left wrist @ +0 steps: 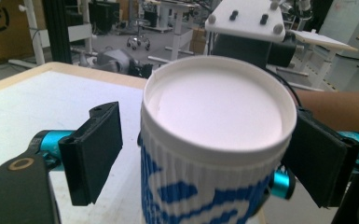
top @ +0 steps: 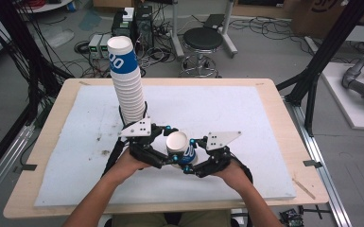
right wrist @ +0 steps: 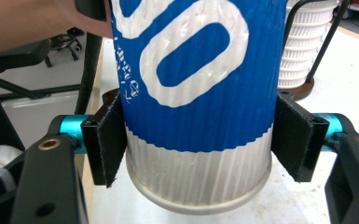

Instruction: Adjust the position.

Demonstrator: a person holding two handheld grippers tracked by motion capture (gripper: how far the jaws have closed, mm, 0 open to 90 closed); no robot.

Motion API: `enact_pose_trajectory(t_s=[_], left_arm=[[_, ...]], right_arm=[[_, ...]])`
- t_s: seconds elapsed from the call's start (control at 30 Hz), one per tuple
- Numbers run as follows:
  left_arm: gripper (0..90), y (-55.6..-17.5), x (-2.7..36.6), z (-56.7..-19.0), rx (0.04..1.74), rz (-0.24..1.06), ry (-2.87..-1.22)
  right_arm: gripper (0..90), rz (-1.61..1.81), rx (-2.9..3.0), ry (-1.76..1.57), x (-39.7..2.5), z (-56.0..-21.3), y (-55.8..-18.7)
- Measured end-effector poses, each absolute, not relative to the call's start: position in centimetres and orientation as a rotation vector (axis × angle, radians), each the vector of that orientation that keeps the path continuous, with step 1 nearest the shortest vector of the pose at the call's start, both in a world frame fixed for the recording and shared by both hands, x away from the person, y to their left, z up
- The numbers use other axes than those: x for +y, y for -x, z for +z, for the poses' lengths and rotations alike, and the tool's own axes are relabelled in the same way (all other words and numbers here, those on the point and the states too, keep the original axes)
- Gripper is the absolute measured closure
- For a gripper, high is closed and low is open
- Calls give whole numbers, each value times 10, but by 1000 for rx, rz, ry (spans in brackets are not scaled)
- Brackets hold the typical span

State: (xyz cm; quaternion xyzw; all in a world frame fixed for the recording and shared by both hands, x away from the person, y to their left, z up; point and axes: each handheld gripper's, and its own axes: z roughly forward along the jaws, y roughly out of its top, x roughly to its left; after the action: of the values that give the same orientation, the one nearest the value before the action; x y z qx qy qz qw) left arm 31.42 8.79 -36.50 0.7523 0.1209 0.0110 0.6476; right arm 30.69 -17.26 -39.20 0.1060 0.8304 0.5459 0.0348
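Paper cup [top: 181, 148], upside down near the table's [top: 274, 137] front edge, bears large white "00" on blue. Right gripper [right wrist: 198, 140] clamps it; left gripper [left wrist: 200, 158] jaws apart, one touching. Cup stack [top: 126, 80] stands behind.

Both tools meet mid-table: right tool [right wrist: 198, 140] clamped, left tool [left wrist: 205, 154] spread.

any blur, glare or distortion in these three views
High view: even light, slightly soft, cup stack leaning outward from the wide lens. Left gripper view: paper cup fairly sharp, background softer. Right gripper view: cup close and soft, mild sheen on its blue print.
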Motion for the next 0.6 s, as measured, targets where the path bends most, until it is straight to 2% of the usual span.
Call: enact_pose_trajectory(t_s=[0.6], left_arm=[[164, -316, 108, -354, 259, 4, -1824]], right_arm=[[279, 1363, 2658, -228, -181, -363, -311]])
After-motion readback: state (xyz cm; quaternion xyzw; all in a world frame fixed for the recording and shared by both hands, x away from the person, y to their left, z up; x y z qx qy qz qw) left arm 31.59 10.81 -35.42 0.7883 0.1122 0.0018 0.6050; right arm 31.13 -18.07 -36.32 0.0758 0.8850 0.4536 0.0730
